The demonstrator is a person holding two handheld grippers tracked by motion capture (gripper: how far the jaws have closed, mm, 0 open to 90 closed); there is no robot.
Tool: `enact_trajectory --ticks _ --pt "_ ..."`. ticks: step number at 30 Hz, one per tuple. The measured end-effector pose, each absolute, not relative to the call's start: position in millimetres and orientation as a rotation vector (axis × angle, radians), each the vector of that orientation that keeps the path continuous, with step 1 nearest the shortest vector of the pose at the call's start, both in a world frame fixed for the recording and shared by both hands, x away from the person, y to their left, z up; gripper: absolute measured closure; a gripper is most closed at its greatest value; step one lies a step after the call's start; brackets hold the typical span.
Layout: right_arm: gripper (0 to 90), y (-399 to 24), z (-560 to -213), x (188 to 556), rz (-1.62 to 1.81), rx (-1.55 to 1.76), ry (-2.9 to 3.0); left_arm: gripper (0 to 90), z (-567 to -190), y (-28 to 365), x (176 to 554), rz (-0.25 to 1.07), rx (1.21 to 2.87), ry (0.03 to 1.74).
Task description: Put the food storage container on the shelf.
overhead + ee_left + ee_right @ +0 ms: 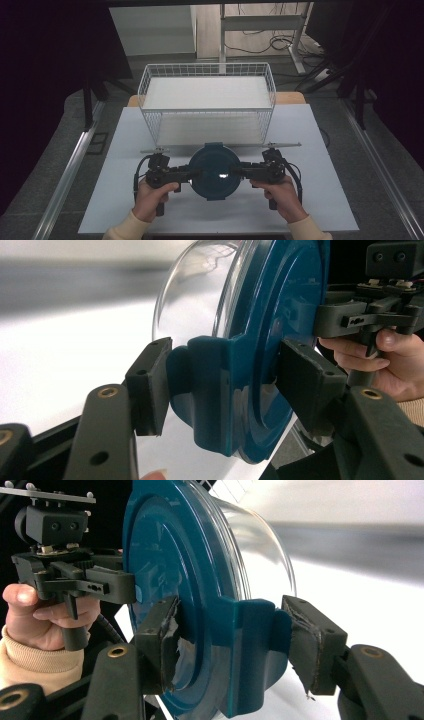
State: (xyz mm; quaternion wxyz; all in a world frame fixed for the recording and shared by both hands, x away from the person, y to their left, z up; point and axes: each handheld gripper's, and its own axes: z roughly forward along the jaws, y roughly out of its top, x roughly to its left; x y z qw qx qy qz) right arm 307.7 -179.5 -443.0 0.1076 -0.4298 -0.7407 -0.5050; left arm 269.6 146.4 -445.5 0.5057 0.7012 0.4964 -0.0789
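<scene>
Two hands in cream sleeves enter from the bottom of the high view, each gripping a black claw by its handle. The left claw [192, 173] points inward from the lower left, the right claw [239, 172] from the lower right, tips facing each other across the centre of the frame. In the left gripper view, the left claw's pads [149, 385] press on a latch tab of the container. In the right gripper view, the right claw's pads [312, 647] clamp the opposite tab.

one lidded container [214, 171] (teal lid), one wire basket [207, 102], two grippers.
</scene>
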Motion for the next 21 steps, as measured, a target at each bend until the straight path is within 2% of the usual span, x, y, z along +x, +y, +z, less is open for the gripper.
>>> enact_trajectory --ticks 13,21 --pt "42.3 -169.2 -388.8 323.4 -1.579 -1.208 -2.239 40.6 -396.3 156.6 283.7 -0.117 1.662 1.148" --pt "42.3 -165.4 -374.1 334.4 -1.596 -1.201 -2.246 40.6 -381.9 160.7 295.7 -0.109 1.658 1.143"
